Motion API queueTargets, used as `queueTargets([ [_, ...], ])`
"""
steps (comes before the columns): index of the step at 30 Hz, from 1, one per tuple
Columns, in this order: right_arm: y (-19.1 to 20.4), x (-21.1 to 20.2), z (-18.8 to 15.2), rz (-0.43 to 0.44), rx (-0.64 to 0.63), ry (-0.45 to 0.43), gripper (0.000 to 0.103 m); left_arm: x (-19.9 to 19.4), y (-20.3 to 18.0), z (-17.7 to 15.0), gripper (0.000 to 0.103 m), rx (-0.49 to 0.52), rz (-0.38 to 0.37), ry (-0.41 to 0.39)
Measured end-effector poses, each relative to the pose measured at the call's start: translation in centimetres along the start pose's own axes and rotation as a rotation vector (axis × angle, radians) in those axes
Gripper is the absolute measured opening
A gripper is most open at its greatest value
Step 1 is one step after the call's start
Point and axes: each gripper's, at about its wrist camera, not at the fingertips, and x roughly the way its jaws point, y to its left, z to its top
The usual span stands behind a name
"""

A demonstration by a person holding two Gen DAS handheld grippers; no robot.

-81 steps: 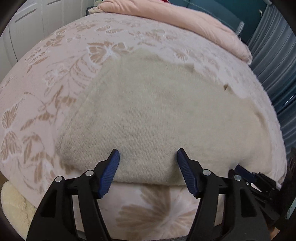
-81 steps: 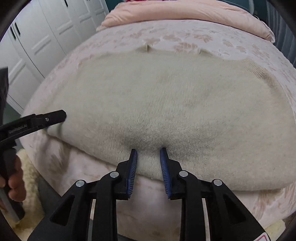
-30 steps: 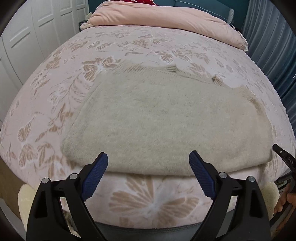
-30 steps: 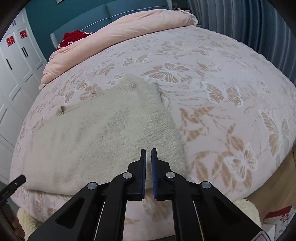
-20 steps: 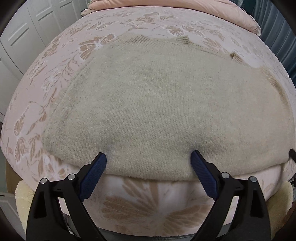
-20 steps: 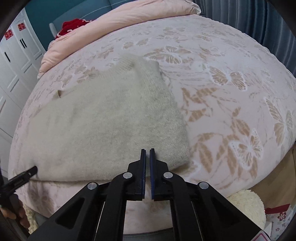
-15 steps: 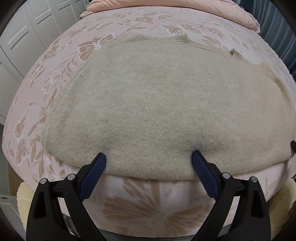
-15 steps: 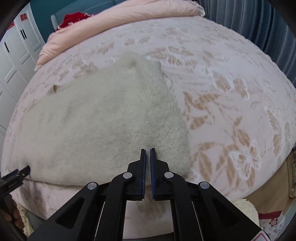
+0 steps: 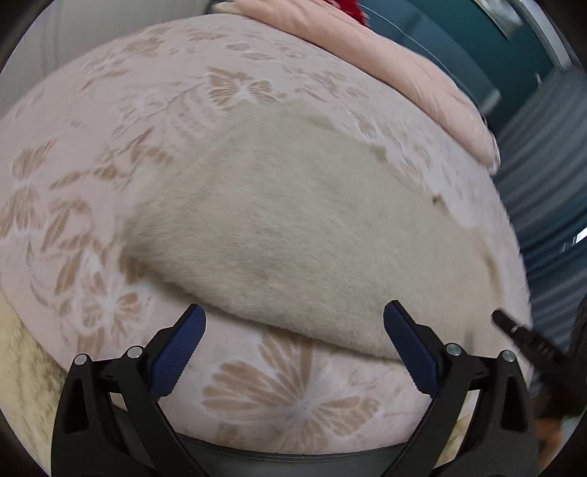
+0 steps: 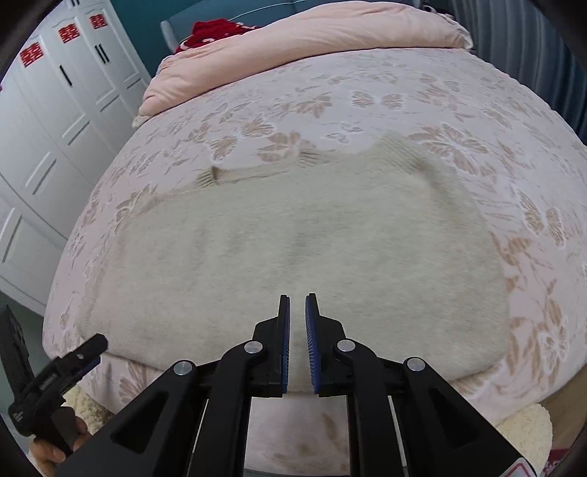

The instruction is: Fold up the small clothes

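Observation:
A cream knitted garment [image 9: 301,235] lies folded flat near the front edge of the bed; it also shows in the right wrist view [image 10: 293,249]. My left gripper [image 9: 293,334] is wide open and empty, just in front of the garment's near edge. My right gripper [image 10: 297,330] has its jaws a small gap apart with nothing between them, over the garment's near edge. The left gripper's tip shows at lower left in the right wrist view [image 10: 69,363]. The right gripper's tip shows at right in the left wrist view [image 9: 521,334].
The bed has a pink floral cover [image 10: 458,110]. A pink duvet [image 10: 312,40] and a red cloth [image 10: 209,31] lie at the head. White wardrobes [image 10: 47,121] stand left, blue curtains [image 9: 543,176] right. A cream fluffy rug [image 10: 524,433] lies on the floor.
The left gripper has swung left, so the garment now sits right of centre. The right gripper has turned left toward the garment's middle and its jaws have parted slightly.

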Motion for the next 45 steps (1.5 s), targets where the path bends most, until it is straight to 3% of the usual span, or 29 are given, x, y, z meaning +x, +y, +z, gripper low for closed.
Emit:
queueTargets([
  [2, 2.2, 1.1, 0.7, 0.008, -0.036, 0.01, 0.011, -0.1, 3.6, 0.8, 0.096, -0.183, -0.018, 0.009],
  [5, 5.4, 3.1, 1.6, 0.012, -0.09, 0.03, 0.011, 1.0, 6.7, 1.7, 0.096, -0.337, -0.049, 0.049],
  [10, 7.7, 9.0, 0.9, 0.002, -0.133, 0.154, 0.011, 2.2, 6.4, 2.7, 0.098, -0.386, -0.066, 0.033],
  [12, 7.6, 9.9, 0.1, -0.004, -0.14, 0.118, 0.011, 2.5, 6.0, 3.2, 0.098, -0.392, -0.059, 0.024],
  [14, 7.7, 9.8, 0.0, -0.006, -0.14, 0.114, 0.011, 2.6, 5.9, 3.8, 0.098, -0.393, -0.105, 0.009],
  [16, 7.7, 9.9, 0.1, -0.002, -0.142, 0.123, 0.011, 2.7, 5.7, 4.2, 0.084, -0.397, -0.177, 0.0],
  [18, 7.7, 9.9, 0.0, 0.0, -0.157, 0.12, 0.011, 3.0, 5.2, 4.5, 0.038, -0.388, -0.187, 0.018],
  [19, 7.7, 9.9, 0.0, 0.0, -0.166, 0.115, 0.011, 3.0, 4.9, 4.6, 0.024, -0.374, -0.198, 0.022],
  [20, 7.7, 9.9, -0.1, 0.0, -0.173, 0.108, 0.011, 2.7, 4.3, 4.7, 0.022, -0.349, -0.207, 0.022],
  [25, 6.6, 9.5, -0.4, 0.072, -0.143, 0.065, 0.011, -1.6, -2.6, 5.9, 0.017, -0.088, -0.2, -0.059],
  [30, 2.5, 6.3, -0.4, 0.216, 0.07, 0.051, 0.015, -4.8, -13.0, 5.7, 0.012, 0.174, -0.255, -0.1],
  [34, -2.1, 2.1, -1.6, 0.226, 0.152, -0.015, 0.029, -3.7, -20.2, 3.3, 0.011, 0.323, -0.279, -0.073],
  [38, -7.7, -1.2, -3.6, 0.184, 0.23, -0.039, 0.03, 0.2, -23.6, 0.1, 0.011, 0.38, -0.256, 0.005],
  [41, -10.5, -2.9, -4.9, 0.157, 0.262, -0.049, 0.039, 3.5, -24.1, -2.5, 0.015, 0.425, -0.185, 0.093],
  [43, -11.5, -3.8, -5.3, 0.157, 0.282, -0.058, 0.05, 4.8, -23.4, -4.3, 0.02, 0.455, -0.144, 0.141],
  [45, -11.9, -4.5, -5.1, 0.187, 0.297, -0.074, 0.057, 4.7, -21.9, -5.5, 0.042, 0.459, -0.132, 0.149],
])
